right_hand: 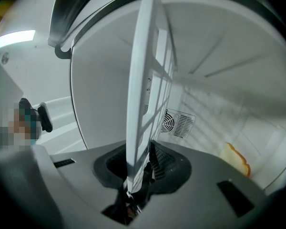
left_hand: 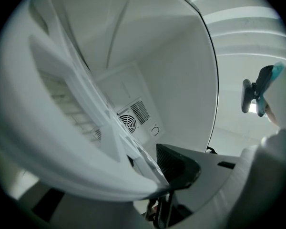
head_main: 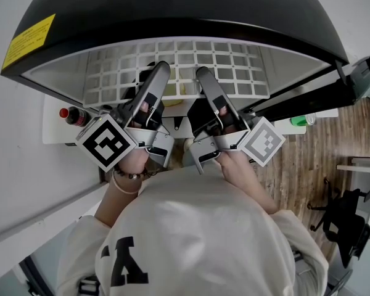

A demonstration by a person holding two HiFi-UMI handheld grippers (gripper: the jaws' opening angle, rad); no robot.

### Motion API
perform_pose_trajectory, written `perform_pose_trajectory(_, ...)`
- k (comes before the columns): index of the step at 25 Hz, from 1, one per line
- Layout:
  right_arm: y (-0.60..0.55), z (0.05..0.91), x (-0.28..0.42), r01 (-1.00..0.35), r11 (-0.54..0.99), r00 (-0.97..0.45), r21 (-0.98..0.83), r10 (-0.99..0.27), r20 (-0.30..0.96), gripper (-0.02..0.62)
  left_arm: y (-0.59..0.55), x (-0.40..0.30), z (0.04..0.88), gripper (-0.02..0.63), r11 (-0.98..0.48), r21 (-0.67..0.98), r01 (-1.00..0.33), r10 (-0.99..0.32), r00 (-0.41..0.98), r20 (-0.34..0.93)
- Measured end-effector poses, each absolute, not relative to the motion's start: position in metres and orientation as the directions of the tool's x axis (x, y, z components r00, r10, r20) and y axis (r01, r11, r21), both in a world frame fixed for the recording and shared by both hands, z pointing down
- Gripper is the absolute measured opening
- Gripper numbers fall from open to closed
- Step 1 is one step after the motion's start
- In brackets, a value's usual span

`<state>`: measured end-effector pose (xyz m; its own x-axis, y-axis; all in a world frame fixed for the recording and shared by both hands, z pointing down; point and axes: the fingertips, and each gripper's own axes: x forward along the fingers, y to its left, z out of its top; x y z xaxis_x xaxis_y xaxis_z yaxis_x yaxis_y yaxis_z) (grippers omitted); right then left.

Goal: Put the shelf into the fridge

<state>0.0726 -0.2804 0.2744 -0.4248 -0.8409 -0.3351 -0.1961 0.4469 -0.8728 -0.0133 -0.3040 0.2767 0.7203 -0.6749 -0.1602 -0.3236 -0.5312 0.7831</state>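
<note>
A white grid shelf (head_main: 203, 60) lies roughly level inside the open fridge (head_main: 172, 11), whose outside is black and whose inside is white. Both grippers hold the shelf's near edge. My left gripper (head_main: 160, 69) is shut on the left part of that edge. In the left gripper view the shelf (left_hand: 76, 128) fills the left side, blurred, and hides one jaw of the left gripper (left_hand: 155, 175). My right gripper (head_main: 203, 76) is shut on the edge just to the right. In the right gripper view the shelf (right_hand: 143, 80) stands edge-on between the dark pads of the right gripper (right_hand: 138, 171).
A round fan vent (right_hand: 174, 123) sits on the fridge's back wall. A yellowish bread-like piece (right_hand: 236, 159) lies on the fridge floor at the right. A red-capped bottle (head_main: 71, 114) stands at the left, below the fridge's front edge. A dark chair (head_main: 348, 217) stands on the wooden floor at the right.
</note>
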Motion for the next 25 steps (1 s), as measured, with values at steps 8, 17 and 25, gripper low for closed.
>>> perform_pose_trajectory(8, -0.280, 0.274, 0.073, -0.210, 0.449, -0.421, -0.869, -0.843, -0.335, 0.083, -0.305, -0.012, 0.275, 0.141, -0.539, 0.780, -0.319, -0.667, 0.726, -0.165)
perform_pose_trajectory(17, -0.286, 0.274, 0.074, -0.202, 0.444, -0.417, -0.873, -0.845, -0.334, 0.084, -0.311, -0.011, 0.275, 0.143, -0.530, 0.787, -0.317, -0.668, 0.728, -0.156)
perform_pose_trajectory(25, -0.291, 0.273, 0.074, -0.194, 0.444, -0.414, -0.875, -0.845, -0.337, 0.086, -0.316, -0.011, 0.274, 0.144, -0.531, 0.785, -0.320, -0.669, 0.727, -0.156)
